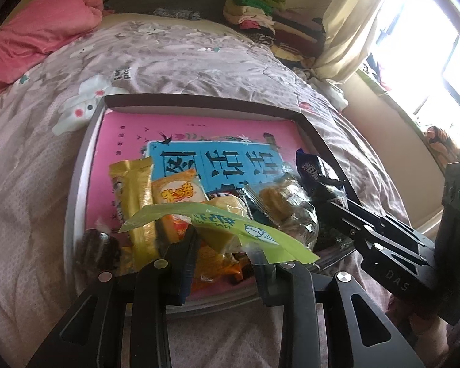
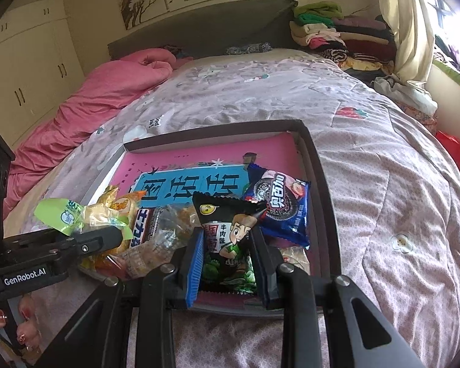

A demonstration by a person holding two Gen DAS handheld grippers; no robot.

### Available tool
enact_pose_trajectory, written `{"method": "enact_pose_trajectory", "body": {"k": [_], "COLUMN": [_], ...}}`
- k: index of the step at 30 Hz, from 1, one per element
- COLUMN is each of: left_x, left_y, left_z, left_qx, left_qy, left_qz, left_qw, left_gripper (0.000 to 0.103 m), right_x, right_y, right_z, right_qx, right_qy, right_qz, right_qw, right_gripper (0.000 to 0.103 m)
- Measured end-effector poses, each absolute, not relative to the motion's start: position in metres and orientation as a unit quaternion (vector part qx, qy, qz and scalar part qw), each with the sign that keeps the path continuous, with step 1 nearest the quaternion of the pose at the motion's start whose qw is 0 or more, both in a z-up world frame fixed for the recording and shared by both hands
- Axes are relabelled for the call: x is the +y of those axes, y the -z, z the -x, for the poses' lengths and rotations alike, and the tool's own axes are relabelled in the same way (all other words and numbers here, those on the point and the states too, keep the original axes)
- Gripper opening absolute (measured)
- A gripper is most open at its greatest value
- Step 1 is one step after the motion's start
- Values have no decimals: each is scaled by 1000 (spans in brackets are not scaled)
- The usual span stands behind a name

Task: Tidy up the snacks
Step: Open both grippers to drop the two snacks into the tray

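Observation:
A shallow box (image 1: 199, 104) with a pink printed bottom lies on the bed and holds a heap of snack packets at its near end. My left gripper (image 1: 227, 245) is shut on a light green packet (image 1: 224, 224) above the heap; it also shows in the right wrist view (image 2: 64, 214). My right gripper (image 2: 227, 245) is shut on a black packet with a cartoon boy (image 2: 227, 230). A blue cookie packet (image 2: 279, 202) lies just right of it. A gold bar (image 1: 138, 202), an orange packet (image 1: 178, 193) and a clear bag of pastries (image 1: 288, 208) lie in the heap.
The box (image 2: 316, 165) sits on a grey-pink patterned quilt (image 1: 184, 55). A pink blanket (image 1: 36, 36) lies far left, folded clothes (image 2: 337, 36) pile up at the far right by a curtain (image 2: 411, 30). A cupboard (image 2: 24, 70) stands at the left.

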State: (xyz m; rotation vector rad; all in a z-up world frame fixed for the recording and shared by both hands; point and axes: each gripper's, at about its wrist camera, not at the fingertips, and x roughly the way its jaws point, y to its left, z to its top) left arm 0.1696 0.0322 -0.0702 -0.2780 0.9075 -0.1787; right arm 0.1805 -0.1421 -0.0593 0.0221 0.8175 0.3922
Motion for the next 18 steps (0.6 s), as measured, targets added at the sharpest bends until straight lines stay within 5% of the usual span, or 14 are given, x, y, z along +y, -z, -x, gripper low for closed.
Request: {"method": "enact_pose_trajectory", "body": {"k": [10, 18], "left_x": [36, 41], "left_y": [70, 69], "left_z": [-171, -170], "left_qx": [435, 437], "left_qy": [79, 70], "left_qz": [141, 139], "left_qw": [886, 886], "left_gripper": [35, 46], "right_x": [-145, -149], "right_y": [56, 53], "right_z": [-178, -175], "right_qx": [394, 397], "right_qy": [-186, -187], "right_qz": [-11, -18], "right_qw": [900, 898], "right_gripper": [30, 30]}}
